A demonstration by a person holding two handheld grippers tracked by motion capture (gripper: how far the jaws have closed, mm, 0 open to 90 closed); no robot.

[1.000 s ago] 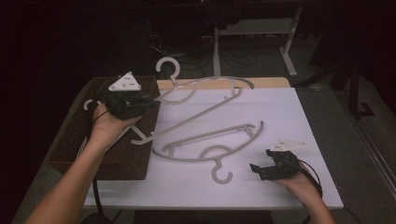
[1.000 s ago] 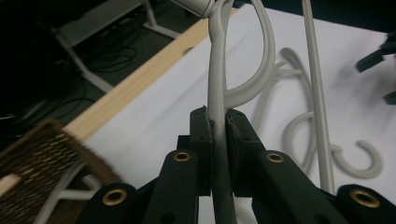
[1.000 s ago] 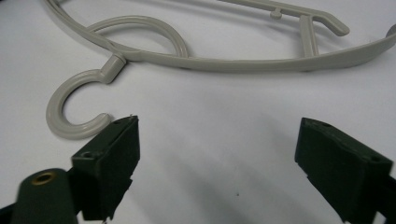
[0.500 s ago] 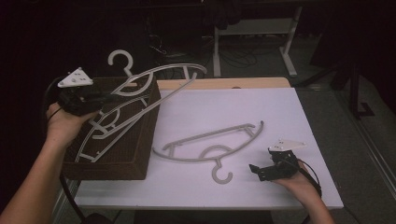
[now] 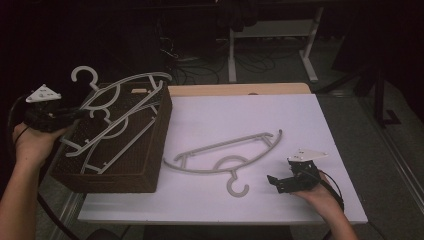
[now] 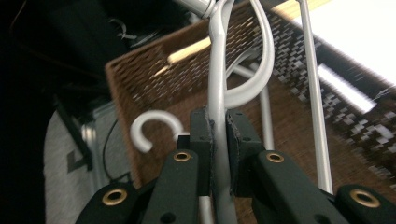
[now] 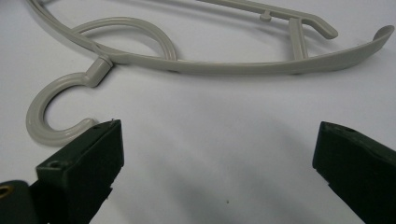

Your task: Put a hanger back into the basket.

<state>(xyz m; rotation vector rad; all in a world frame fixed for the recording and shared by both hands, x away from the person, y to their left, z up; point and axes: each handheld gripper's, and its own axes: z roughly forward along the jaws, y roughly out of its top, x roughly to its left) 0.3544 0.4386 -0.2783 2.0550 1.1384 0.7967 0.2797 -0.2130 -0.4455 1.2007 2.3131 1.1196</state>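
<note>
You swung left gripper, jaws clamped on grey hanger, off tabletop over wicker basket; release next. Right gripper jaws wide beside second hanger.

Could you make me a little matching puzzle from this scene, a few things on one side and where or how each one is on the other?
Things:
1. left gripper
2. right gripper
3. hanger on the table
4. wicker basket

States:
A. lies flat on the white tabletop
B. jaws wide open, holding nothing
C. sits at the table's left edge
D. clamped on the held hanger

Pairs: 1-D, 2-B, 3-A, 4-C
</note>
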